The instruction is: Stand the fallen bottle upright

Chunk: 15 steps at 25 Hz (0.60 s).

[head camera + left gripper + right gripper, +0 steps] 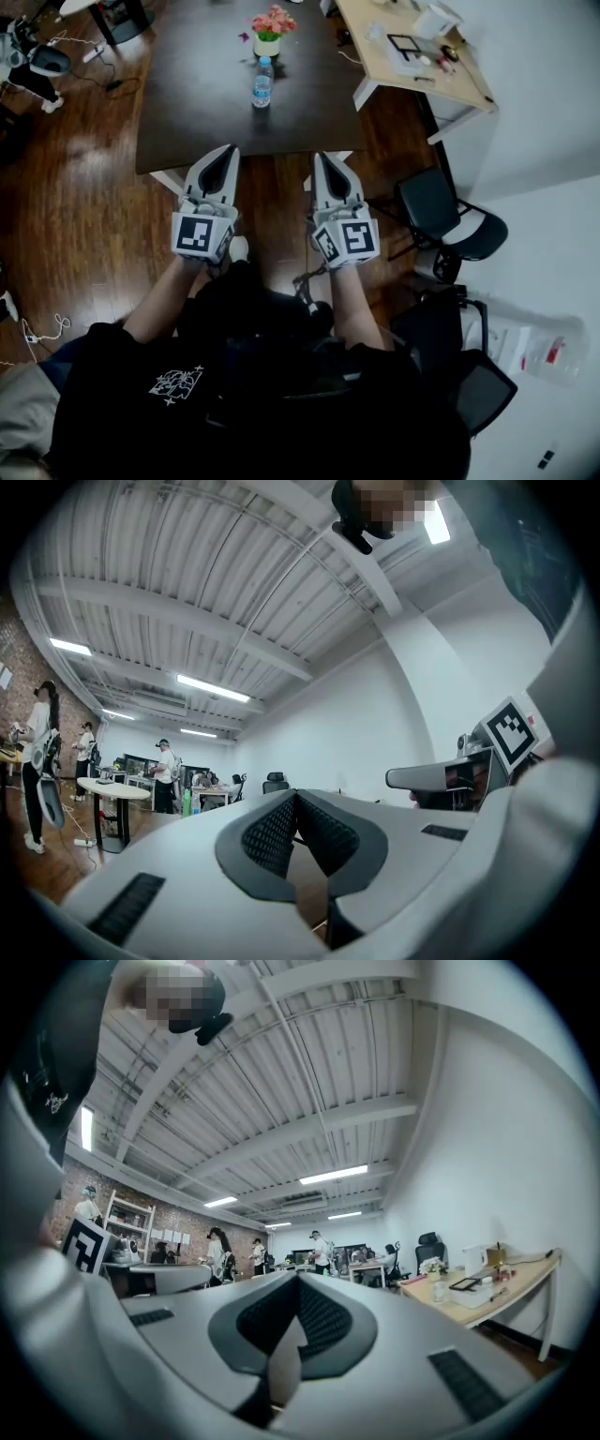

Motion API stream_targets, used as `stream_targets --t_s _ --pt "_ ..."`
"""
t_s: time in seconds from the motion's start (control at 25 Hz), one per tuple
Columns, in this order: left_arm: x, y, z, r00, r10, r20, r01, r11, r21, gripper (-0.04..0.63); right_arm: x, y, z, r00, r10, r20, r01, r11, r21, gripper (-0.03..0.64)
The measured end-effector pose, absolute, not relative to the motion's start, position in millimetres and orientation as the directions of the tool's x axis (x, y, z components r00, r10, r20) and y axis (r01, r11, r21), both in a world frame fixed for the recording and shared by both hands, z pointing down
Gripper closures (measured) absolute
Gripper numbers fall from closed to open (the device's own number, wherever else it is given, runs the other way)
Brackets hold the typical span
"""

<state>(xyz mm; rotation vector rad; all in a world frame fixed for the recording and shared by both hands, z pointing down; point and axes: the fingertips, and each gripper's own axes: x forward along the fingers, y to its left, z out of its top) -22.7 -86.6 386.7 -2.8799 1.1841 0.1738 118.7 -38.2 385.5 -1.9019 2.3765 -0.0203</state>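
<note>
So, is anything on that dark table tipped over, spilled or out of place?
Nothing stands out. The water bottle stands upright on the dark table, just on the near side of the pot of flowers, which is upright too. No spill shows around them.

Head view dim; ceiling strip lights glare; gripper views' edges bend, darken.

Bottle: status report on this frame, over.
Left tool and right tool shut, empty, short of the table. Bottle upright on it, near the flowers. Nothing between tools and bottle.
</note>
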Motion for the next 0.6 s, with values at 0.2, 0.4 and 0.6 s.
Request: stream_targets --t_s 0.2,0.4,0.6 --pt "-15 -21 390 0.673 -0.733 -0.104 -0.737 -0.676 0.0 0.6 109 20 389 -0.257 -0.962 -0.086 -0.963 0.263 -0.065 0.595" --pt "-17 38 395 0.655 -0.75 -0.09 -0.754 -0.656 -0.02 0.6 94 69 381 -0.289 -0.95 -0.117 -0.953 0.296 -0.056 0.595" --pt "-28 77 385 0.643 -0.76 -0.098 -0.764 -0.645 -0.013 0.6 89 101 375 -0.286 -0.95 -0.127 -0.952 0.297 -0.075 0.595"
